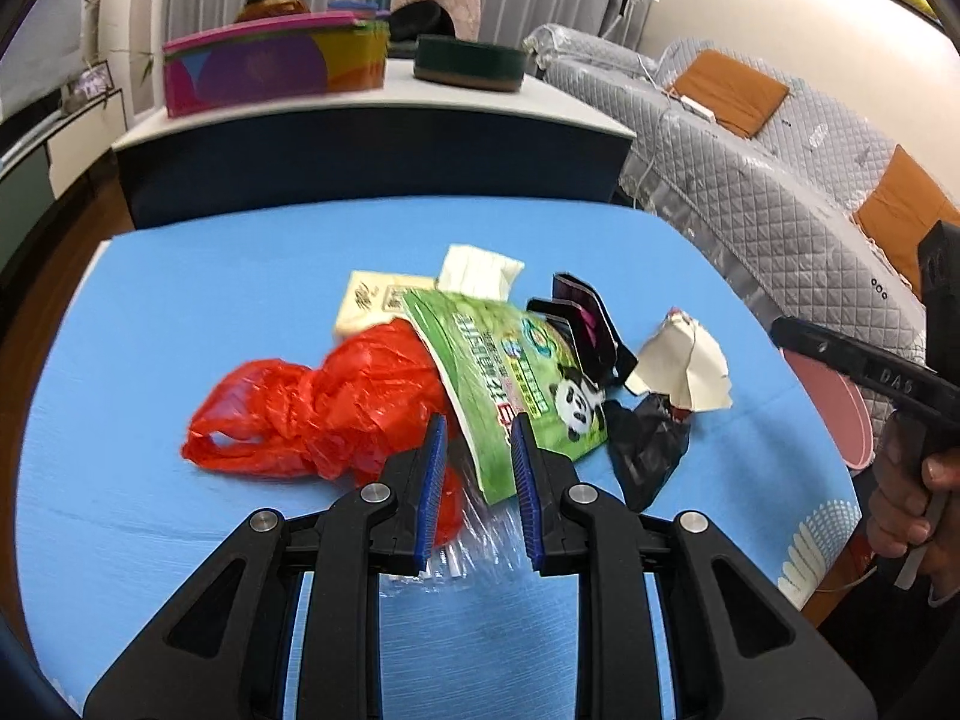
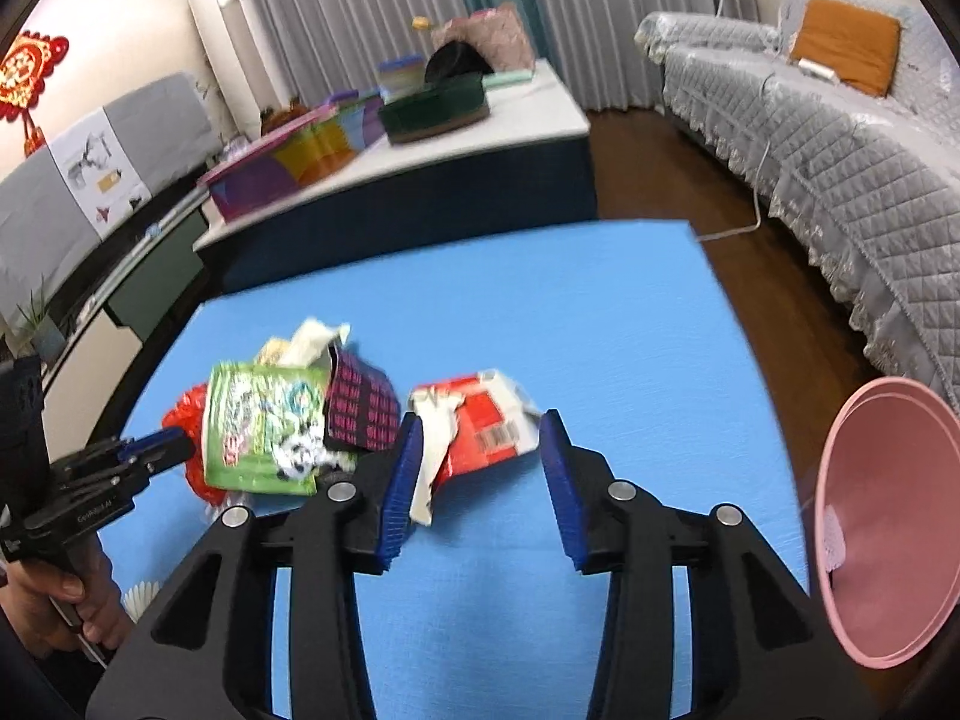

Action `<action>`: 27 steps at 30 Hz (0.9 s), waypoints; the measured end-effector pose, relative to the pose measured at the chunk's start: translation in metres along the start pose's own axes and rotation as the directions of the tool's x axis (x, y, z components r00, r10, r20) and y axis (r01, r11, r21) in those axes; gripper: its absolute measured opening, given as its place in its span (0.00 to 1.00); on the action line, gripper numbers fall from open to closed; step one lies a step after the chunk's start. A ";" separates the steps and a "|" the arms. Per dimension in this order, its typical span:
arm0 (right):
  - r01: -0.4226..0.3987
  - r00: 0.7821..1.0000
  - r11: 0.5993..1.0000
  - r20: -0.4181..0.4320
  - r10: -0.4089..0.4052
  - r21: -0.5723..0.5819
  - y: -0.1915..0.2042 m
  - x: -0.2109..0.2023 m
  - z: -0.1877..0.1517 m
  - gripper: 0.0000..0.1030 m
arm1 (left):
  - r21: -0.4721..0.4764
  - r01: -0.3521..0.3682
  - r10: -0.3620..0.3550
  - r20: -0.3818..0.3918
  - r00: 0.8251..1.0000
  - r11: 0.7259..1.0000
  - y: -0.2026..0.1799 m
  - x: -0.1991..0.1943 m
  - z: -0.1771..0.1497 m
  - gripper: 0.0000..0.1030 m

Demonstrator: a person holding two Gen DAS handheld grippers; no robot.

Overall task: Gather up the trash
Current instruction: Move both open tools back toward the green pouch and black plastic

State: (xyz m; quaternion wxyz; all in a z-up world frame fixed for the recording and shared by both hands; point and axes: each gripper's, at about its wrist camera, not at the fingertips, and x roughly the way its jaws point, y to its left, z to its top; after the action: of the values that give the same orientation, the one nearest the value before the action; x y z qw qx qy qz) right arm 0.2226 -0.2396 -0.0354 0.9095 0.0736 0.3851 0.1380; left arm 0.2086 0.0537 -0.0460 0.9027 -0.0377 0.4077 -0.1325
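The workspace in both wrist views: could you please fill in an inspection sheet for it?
Surface: blue mat covering the table.
Job's things: red plastic bag, green panda pouch, torn red-and-white packet, dark patterned carton, black wrapper, tissue pack, clear film; pink bin beside the table.
Clutter: nothing seen beyond the trash.
Grippers: left gripper open, its jaws astride the pouch's near corner; right gripper open, hovering before the torn packet.
Cables: white cord on the floor by the sofa.
Surroundings: quilted grey sofa, second table with colourful boxes.
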 end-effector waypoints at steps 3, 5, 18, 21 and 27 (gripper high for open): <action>0.006 0.998 1.000 -0.060 -0.007 -0.019 0.005 0.015 -0.006 0.42 | 0.016 -0.003 0.003 -0.033 0.999 1.000 -0.004 0.009 -0.002 0.23; 0.001 0.996 1.000 -0.093 -0.004 -0.029 0.009 0.023 -0.010 0.44 | 0.027 -0.007 0.008 -0.042 0.999 1.000 -0.007 0.013 -0.003 0.23; -0.027 0.987 0.999 -0.161 0.019 -0.046 0.022 0.048 -0.019 0.40 | 0.035 0.002 -0.001 -0.036 0.999 0.999 -0.015 0.022 0.003 0.24; -0.039 0.986 0.998 -0.166 0.029 -0.058 0.026 0.050 -0.018 0.29 | 0.028 0.008 -0.007 -0.040 0.999 1.000 -0.016 0.026 0.002 0.24; -0.043 0.986 0.995 -0.163 0.028 -0.088 0.031 0.047 -0.019 0.13 | 0.008 0.021 -0.020 -0.069 0.997 1.000 -0.018 0.037 -0.001 0.24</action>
State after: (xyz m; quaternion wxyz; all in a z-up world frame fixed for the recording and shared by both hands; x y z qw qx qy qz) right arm 0.2340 -0.1950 -0.0728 0.8751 0.0272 0.4496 0.1771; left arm 0.2278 0.0266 -0.0706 0.8869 -0.0336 0.4374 -0.1447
